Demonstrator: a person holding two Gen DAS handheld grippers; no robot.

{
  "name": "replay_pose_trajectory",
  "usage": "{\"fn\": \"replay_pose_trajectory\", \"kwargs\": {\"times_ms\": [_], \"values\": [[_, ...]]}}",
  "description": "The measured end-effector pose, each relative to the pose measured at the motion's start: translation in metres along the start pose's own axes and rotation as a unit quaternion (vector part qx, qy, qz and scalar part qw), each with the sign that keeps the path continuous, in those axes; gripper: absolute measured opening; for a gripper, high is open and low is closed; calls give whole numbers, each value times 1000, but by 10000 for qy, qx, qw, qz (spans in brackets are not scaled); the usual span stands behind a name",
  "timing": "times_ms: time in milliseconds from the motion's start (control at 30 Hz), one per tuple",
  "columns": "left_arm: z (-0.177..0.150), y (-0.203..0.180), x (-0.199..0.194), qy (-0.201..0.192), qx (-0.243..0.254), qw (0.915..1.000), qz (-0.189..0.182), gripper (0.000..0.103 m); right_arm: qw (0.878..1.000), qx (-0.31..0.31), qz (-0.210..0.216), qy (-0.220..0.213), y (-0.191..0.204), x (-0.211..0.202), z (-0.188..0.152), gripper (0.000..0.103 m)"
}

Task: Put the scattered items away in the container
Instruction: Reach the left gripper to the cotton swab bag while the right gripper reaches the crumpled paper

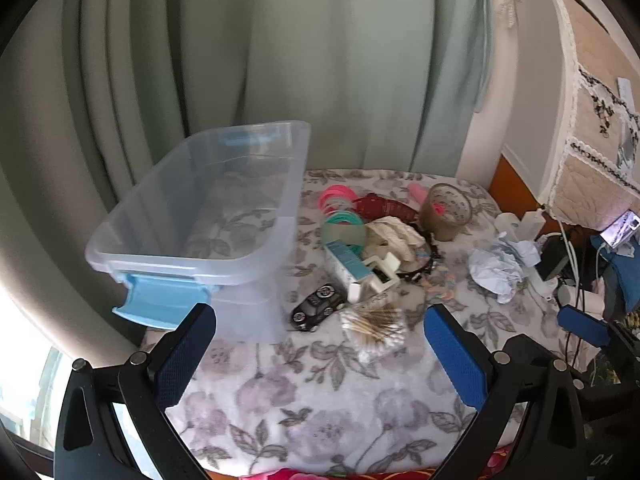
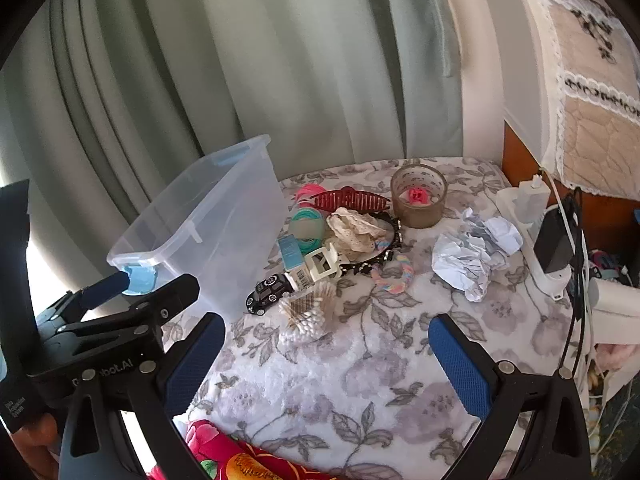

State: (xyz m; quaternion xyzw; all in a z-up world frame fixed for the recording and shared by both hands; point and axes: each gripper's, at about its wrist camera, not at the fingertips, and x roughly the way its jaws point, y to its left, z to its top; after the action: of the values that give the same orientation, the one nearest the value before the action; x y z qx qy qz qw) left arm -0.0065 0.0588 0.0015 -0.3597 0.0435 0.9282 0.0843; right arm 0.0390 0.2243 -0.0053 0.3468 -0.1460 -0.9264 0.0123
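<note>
Both grippers hover over the near edge of the flower-patterned blanket point(image 1: 320, 400), and nothing has been picked yet, so this looks like the very start of the tidy-up. The left gripper point(image 1: 320, 320) has its blue-padded jaws spread wide with nothing between them; the right gripper point(image 2: 326, 344) is just as wide and just as empty.

The clear plastic storage box with light-blue latches point(image 1: 192, 216) stands on the left side of the blanket, open-topped and, as far as I can see, with nothing inside. The clutter lies just to its right, in one loose heap.

Counting: one black toy car point(image 2: 270, 292) nearest the box, one clear packet of cotton swabs point(image 2: 306, 312) just beside it, one cream claw clip point(image 2: 320, 268), one dark red claw clip point(image 2: 350, 200), one roll of brown tape point(image 2: 418, 196) at the far side, one crumpled ball of white paper point(image 2: 472, 256) off to the right, one black studded headband point(image 2: 384, 256), one pastel braided band point(image 2: 394, 278). The pink and teal hair ties point(image 1: 340, 208) are stacked too tightly to count.

Next move, I'd judge: drop onto the toy car or the swab packet, the closest pieces, close on one, and carry it left over the box rim.
</note>
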Motion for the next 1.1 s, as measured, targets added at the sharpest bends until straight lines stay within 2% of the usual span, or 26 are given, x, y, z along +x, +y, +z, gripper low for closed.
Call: {"fn": "replay_pose_trajectory", "kwargs": {"times_ms": [633, 733, 833, 1100], "values": [[-1, -20, 27, 332, 225, 9990, -190, 103, 9997, 190, -129, 33, -26, 13, -3, 103], [-2, -26, 38, 520, 145, 9978, -390, 103, 9994, 267, -235, 7, -36, 13, -1, 103], [-6, -37, 50, 736, 172, 9954, -593, 103, 9971, 528, -537, 80, -54, 17, 2, 103], [-15, -62, 94, 1208, 429, 9893, -695, 103, 9920, 869, -855, 341, -85, 41, 2, 103]]}}
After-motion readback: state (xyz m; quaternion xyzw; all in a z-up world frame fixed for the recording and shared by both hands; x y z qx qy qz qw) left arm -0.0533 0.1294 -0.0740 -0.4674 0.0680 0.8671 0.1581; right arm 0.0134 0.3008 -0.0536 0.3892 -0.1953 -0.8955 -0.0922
